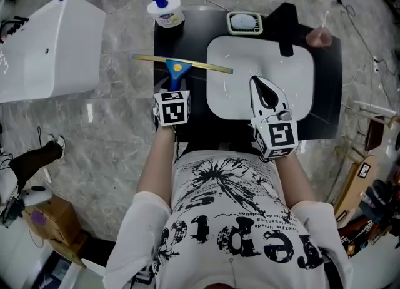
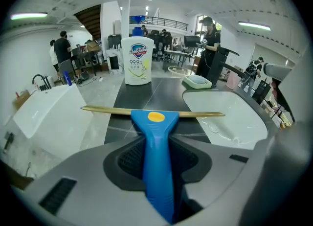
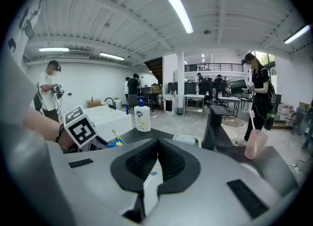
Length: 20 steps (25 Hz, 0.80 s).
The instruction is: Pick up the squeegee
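The squeegee (image 1: 177,67) has a blue handle with a yellow dot and a long brass-coloured blade, and it lies on the black counter (image 1: 195,34) left of the white sink. My left gripper (image 1: 174,86) is shut on the blue handle. In the left gripper view the squeegee handle (image 2: 156,146) fills the gap between the black pads (image 2: 128,159), and the blade runs crosswise ahead. My right gripper (image 1: 258,82) hovers over the sink's front part, jaws together and holding nothing. In its own view the right gripper (image 3: 155,169) shows only a thin slit.
The white sink basin (image 1: 300,75) sits in the counter with a black faucet (image 1: 286,28) behind it. A soap bottle (image 1: 165,11), a soap dish (image 1: 244,23) and a pink cup (image 1: 322,36) stand along the back. A white box (image 1: 50,44) lies at left.
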Each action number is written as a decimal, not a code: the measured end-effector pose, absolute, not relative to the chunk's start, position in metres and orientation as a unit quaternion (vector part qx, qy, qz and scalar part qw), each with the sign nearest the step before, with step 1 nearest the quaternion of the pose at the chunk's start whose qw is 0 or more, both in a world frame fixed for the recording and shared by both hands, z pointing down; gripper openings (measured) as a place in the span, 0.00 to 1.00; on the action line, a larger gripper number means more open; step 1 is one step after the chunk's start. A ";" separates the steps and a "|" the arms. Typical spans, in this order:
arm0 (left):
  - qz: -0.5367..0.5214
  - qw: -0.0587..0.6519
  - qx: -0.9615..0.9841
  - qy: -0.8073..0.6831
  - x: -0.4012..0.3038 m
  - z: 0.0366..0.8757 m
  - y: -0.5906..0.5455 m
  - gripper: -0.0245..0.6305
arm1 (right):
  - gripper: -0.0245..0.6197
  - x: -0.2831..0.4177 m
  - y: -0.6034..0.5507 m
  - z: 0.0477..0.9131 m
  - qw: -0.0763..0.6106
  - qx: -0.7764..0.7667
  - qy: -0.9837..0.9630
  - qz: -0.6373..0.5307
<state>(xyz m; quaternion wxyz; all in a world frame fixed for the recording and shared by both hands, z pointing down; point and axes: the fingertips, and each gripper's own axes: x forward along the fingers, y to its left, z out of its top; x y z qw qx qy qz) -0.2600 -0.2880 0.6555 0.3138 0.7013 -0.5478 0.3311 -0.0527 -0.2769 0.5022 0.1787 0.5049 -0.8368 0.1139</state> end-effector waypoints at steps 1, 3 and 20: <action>0.330 0.315 0.700 -0.550 -0.260 0.655 -0.287 0.25 | 0.06 -0.051 -0.276 0.502 0.180 0.505 -0.836 0.114; 0.328 0.316 0.696 -0.555 -0.261 0.653 -0.283 0.25 | 0.06 -0.049 -0.274 0.499 0.180 0.507 -0.836 0.112; 0.212 0.227 0.734 -0.604 -0.245 0.502 -0.262 0.25 | 0.06 -0.028 -0.246 0.423 0.135 0.512 -0.847 0.048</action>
